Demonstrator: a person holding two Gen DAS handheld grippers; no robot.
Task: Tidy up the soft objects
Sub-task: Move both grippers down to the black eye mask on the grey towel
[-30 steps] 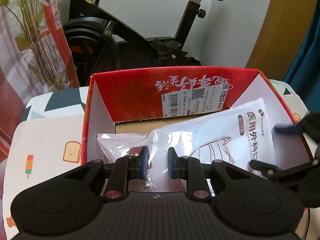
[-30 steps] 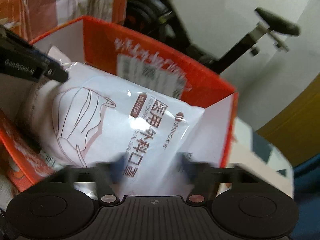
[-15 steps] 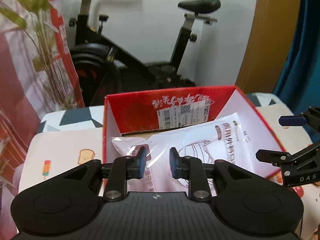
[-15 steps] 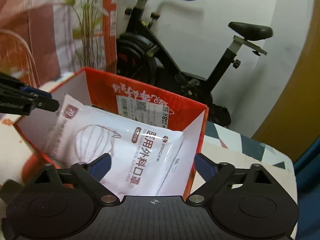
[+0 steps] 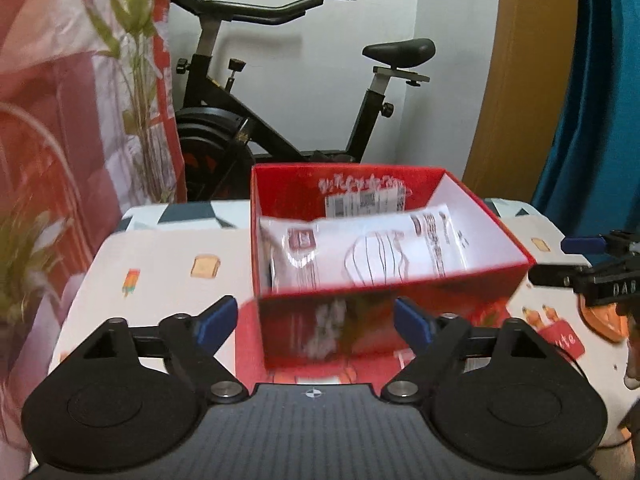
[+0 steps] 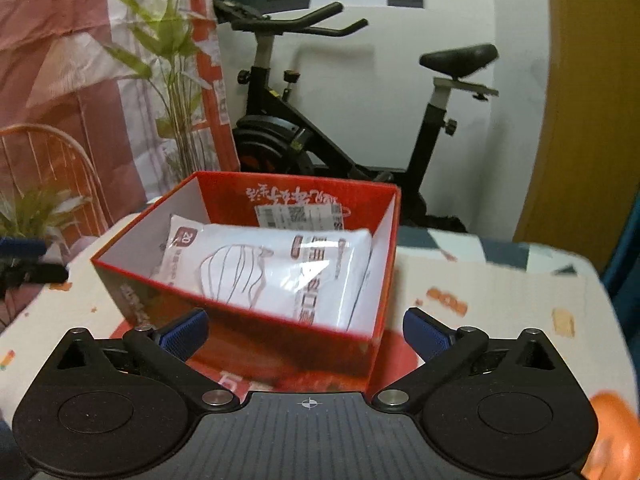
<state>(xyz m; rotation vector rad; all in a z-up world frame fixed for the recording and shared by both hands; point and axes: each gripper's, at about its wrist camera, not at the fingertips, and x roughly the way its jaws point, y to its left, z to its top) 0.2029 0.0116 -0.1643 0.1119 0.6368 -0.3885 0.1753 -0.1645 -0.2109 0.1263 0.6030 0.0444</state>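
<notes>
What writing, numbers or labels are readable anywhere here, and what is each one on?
"20": on the dark square badge at the corner of the white mask packet lying in the red box.
"DAB": partly cut off, on the other black tool at the right edge of the left view.
"ute": end of a word on a red patch of the tablecloth.
Packet's large characters, box's white script, its barcode label: too blurred to read.

Red box (image 5: 384, 312), white inside, holds a white pack (image 6: 280, 268) with dark, seemingly line-drawn printing.
</notes>
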